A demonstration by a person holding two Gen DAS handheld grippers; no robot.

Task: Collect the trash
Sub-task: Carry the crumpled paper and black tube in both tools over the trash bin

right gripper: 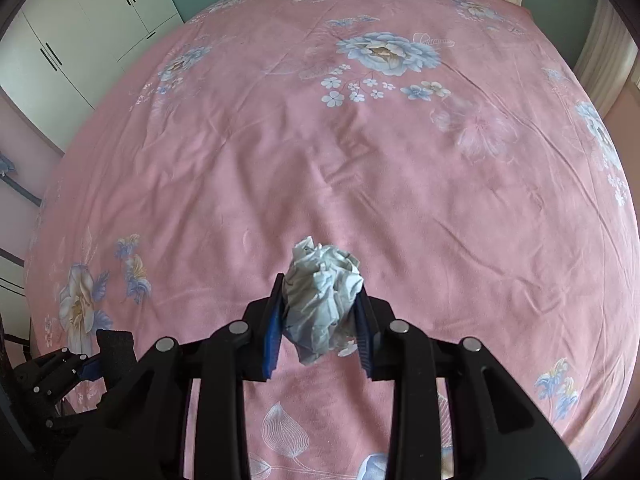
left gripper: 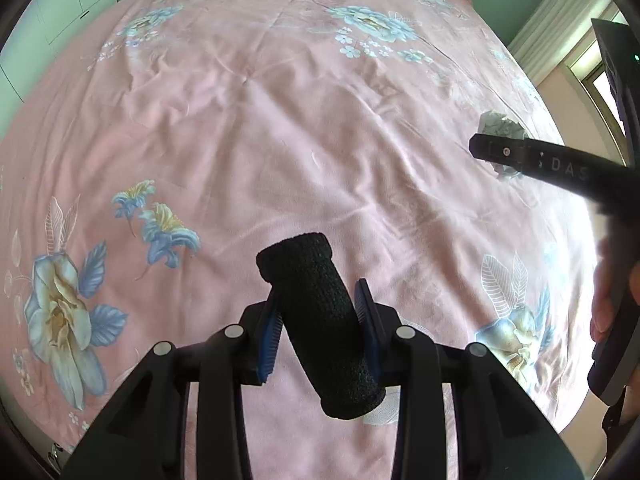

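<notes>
Left tool [left gripper: 320, 312] clamps a black roll [left gripper: 320, 324]. Right tool [right gripper: 318, 312] clamps crumpled paper [right gripper: 322, 296], both above the bed [right gripper: 360, 168].

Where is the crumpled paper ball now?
The crumpled paper ball sits clamped in the right tongs, above the pink bedspread.

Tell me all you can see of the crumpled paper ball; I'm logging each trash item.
The crumpled paper ball is pale grey-white, tightly wadded with many sharp creases. The right gripper is shut on it, blue pads pressing both its sides, holding it above the pink floral bedspread. The left wrist view shows it partly hidden behind a black finger.
</notes>
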